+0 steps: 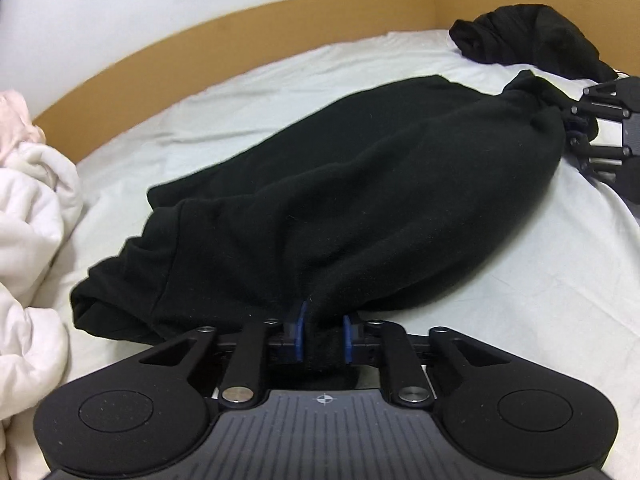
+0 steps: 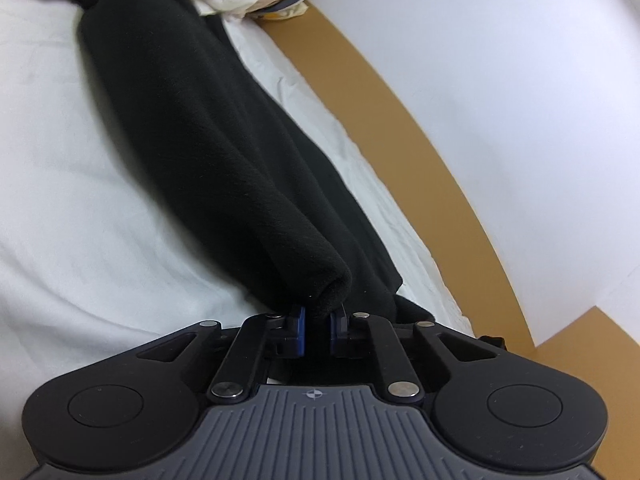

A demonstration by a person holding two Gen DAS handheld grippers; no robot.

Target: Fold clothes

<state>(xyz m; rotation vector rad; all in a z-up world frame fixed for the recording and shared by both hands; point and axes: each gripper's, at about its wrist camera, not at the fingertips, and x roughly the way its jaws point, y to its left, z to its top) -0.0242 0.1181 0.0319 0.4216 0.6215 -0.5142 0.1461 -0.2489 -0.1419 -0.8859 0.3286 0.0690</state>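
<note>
A black fleece garment [image 1: 352, 184] lies stretched lengthwise along the middle of a bed covered by a white sheet [image 1: 500, 280], running roughly parallel to the brown headboard edge [image 1: 168, 60]. The left gripper [image 1: 323, 334] has its jaws closed on a bunched fold at one end of the garment, the blue pads [image 1: 299, 332] pressing into the cloth. The right gripper [image 2: 317, 330] pinches the opposite end in the same way, its jaws clamped on a rolled edge of fleece. A second dark garment [image 1: 532, 36] sits crumpled near the far corner, and a white duvet [image 1: 28, 248] is heaped at the sheet's left edge.
</note>
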